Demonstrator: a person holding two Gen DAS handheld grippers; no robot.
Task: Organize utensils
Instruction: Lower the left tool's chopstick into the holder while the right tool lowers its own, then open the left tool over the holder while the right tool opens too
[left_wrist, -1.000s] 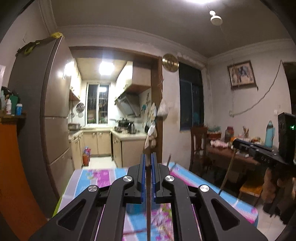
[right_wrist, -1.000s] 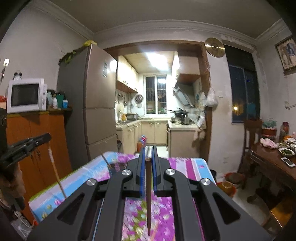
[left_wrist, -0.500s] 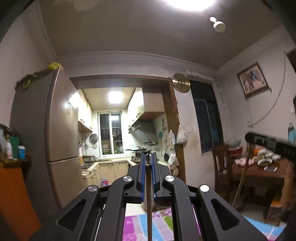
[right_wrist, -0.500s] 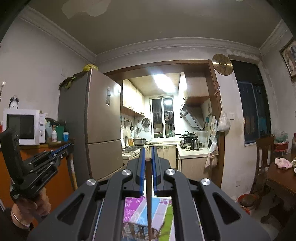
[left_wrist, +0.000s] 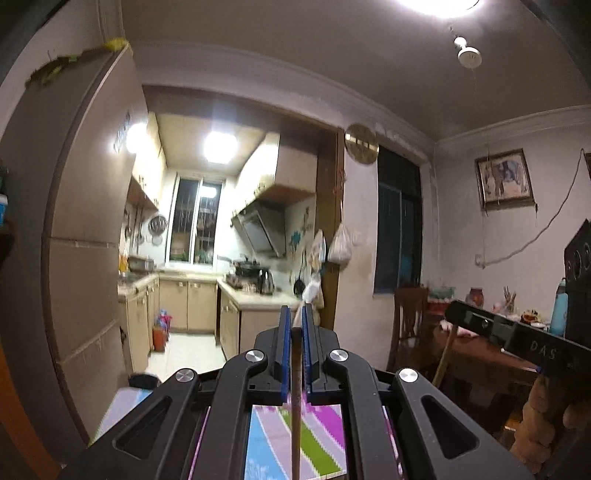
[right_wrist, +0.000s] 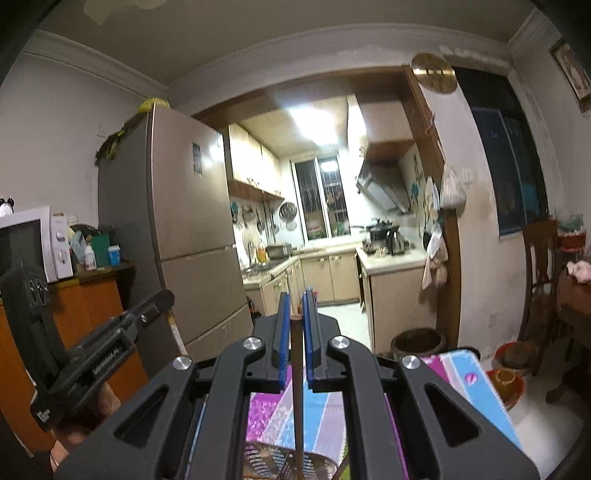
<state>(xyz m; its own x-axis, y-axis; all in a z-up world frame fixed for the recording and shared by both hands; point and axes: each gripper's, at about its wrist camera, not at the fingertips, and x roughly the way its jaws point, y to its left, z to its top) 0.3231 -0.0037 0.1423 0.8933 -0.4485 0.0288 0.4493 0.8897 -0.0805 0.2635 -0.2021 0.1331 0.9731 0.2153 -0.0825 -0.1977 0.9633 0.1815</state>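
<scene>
Now your left gripper (left_wrist: 294, 325) pinches one chopstick (left_wrist: 295, 406), and your right gripper (right_wrist: 294, 314) clamps another chopstick (right_wrist: 297, 387) above the slotted basket (right_wrist: 269, 461).

- A chopstick (left_wrist: 295, 406) is clamped between the left gripper (left_wrist: 294, 325) fingers, above the tablecloth (left_wrist: 317, 435).
- A second stick (right_wrist: 297, 391) is held in the right gripper (right_wrist: 295, 314), over what may be a slotted basket (right_wrist: 273, 459).
- The fridge (right_wrist: 184, 236) is seen left of the kitchen doorway.

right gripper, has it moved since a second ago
Yes. The right gripper, shut on a chopstick, has tilted up: the refrigerator and kitchen doorway sit lower in its view, with less tablecloth visible.
</scene>
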